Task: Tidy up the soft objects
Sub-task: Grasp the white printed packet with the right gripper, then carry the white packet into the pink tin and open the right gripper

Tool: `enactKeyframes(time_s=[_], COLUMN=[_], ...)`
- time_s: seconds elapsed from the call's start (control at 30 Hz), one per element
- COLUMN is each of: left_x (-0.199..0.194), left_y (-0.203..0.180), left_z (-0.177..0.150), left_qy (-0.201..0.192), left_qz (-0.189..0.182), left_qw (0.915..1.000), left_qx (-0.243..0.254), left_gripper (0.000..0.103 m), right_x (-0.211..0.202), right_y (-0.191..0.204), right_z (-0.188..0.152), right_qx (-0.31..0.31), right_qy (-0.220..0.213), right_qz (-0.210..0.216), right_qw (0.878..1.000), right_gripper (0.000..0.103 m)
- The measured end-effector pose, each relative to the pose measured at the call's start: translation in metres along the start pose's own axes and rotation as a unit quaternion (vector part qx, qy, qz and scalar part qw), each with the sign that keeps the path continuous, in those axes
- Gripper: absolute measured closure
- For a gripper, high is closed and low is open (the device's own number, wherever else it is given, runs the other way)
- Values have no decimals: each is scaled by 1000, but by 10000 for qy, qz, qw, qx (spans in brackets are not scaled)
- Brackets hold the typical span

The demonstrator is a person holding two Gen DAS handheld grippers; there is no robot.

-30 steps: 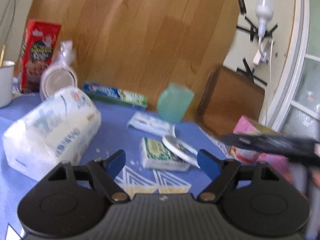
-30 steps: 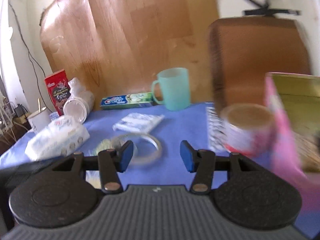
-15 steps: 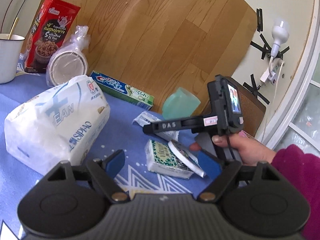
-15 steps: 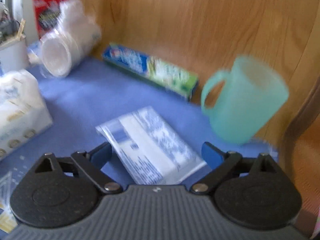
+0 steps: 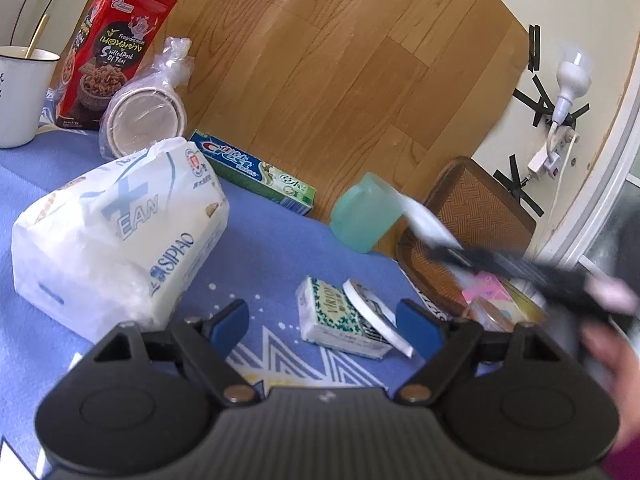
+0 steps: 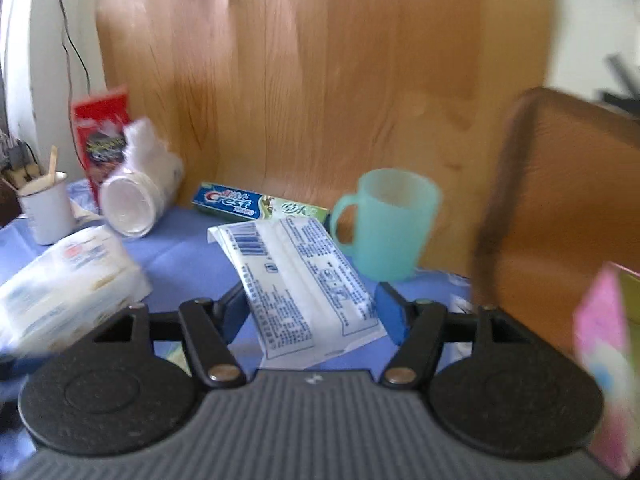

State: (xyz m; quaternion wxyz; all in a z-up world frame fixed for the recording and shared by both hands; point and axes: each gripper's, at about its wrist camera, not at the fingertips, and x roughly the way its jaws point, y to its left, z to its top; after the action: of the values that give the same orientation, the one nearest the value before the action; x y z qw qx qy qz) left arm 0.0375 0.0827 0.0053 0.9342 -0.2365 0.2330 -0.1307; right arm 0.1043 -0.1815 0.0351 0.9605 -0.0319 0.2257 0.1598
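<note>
Just in front of the teal mug [image 6: 386, 224], the right gripper [image 6: 310, 310] has a flat white wipes packet [image 6: 300, 280] pinched between its fingers, clear of the blue tablecloth [image 6: 184, 256]. The left-wrist view backs this up: there the packet shows as a white blur held up beside the mug. The left gripper [image 5: 326, 320] has its jaws wide apart with nothing in them, and it hovers over the cloth on the near side of the mug, with the small green tissue pack [image 5: 340, 316] lying between its fingers in that view.

My read is that the step in hand is carrying the packet off to wherever the soft stuff gets grouped, maybe toward the big tissue bag [image 5: 120, 228] left of the mug. The packet is floppy, and the grip looks to be on its near half, so the far end will probably droop. I'd keep the squeeze steady, move it level, and give the mug handle some room on the way out.

Orientation: its long axis runs away from the gripper and leans left. The barcode end is the far one, pointing toward the toothpaste box [image 6: 260, 206] behind and left of the mug. Printed back side faces up.
</note>
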Motion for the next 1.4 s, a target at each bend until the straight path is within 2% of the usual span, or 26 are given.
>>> enactKeyframes(time_s=[0.1, 0.2, 0.23, 0.27, 0.3, 0.33, 0.37, 0.47, 0.63, 0.77, 0.8, 0.87, 0.97, 1.03, 1.13, 1.2, 1.3, 1.37, 1.4], left_x=[1, 2, 3, 3, 3, 3, 1, -6, -7, 10, 18, 33, 33, 25, 11, 10, 24, 33, 36], left_y=[-3, -13, -18, -24, -29, -36, -44, -66, -105, -130, -136, -141, -149, -155, -180, -205, -247, -274, -284], left_z=[-1, -3, -5, -6, -8, -11, -15, -31, -53, -65, -69, -81, -83, -79, -66, -56, -42, -36, -35], left_qy=[32, 87, 114, 165, 229, 296, 370, 669, 1369, 1961, 2145, 2430, 2319, 2201, 1819, 1617, 1516, 1349, 1194], left_qz=[-5, -41, -62, -86, -118, -169, -209, -360, -990, -1486, -1541, -1543, -1431, -1473, -1597, -1714, -1965, -2096, -2056], left_qw=[10000, 9991, 9984, 9973, 9960, 9942, 9924, 9885, 9782, 9640, 9597, 9533, 9565, 9589, 9599, 9567, 9480, 9445, 9463], left_qx=[88, 408, 553, 712, 853, 1018, 1159, 1307, 1208, 1005, 958, 910, 1039, 1023, 1415, 1710, 1990, 2140, 2192], left_gripper=[20, 20, 20, 19, 19, 19, 19, 19, 19, 20, 22, 41, 48, 48, 48, 48, 43, 33, 27], right_x=[-66, -100, -105, -109, -113, -116, -120, -132, -136, -134, -131, -134, -139, -147, -160, -169, -173, -168, -163], right_y=[11, 23, 27, 31, 35, 39, 44, 46, 22, 6, 1, 5, 15, 20, 18, 8, -16, -38, -49], right_z=[-49, -99, -110, -123, -133, -141, -147, -149, -145, -154, -156, -161, -165, -169, -164, -155, -138, -121, -114], right_qx=[-24, 81, 133, 164, 147, 76, -51, -268, 167, 443, 573, 543, 568, 428, 354, 468, 619, 772, 872], right_qy=[-47, 158, 252, 379, 436, 446, 399, 260, 115, 205, 306, 166, -47, -361, -919, -1267, -1628, -1692, -1715], right_qz=[-242, -756, -943, -1085, -1182, -1165, -1075, -803, -761, -727, -606, -631, -680, -769, -953, -1130, -1552, -1870, -2013], right_qw=[9997, 9970, 9951, 9932, 9919, 9922, 9934, 9961, 9969, 9962, 9961, 9964, 9961, 9955, 9906, 9844, 9724, 9646, 9605], right_gripper=[33, 38, 36, 32, 19, 12, 7, 7, 7, 7, 15, 25, 30, 31, 31, 30, 30, 28, 24])
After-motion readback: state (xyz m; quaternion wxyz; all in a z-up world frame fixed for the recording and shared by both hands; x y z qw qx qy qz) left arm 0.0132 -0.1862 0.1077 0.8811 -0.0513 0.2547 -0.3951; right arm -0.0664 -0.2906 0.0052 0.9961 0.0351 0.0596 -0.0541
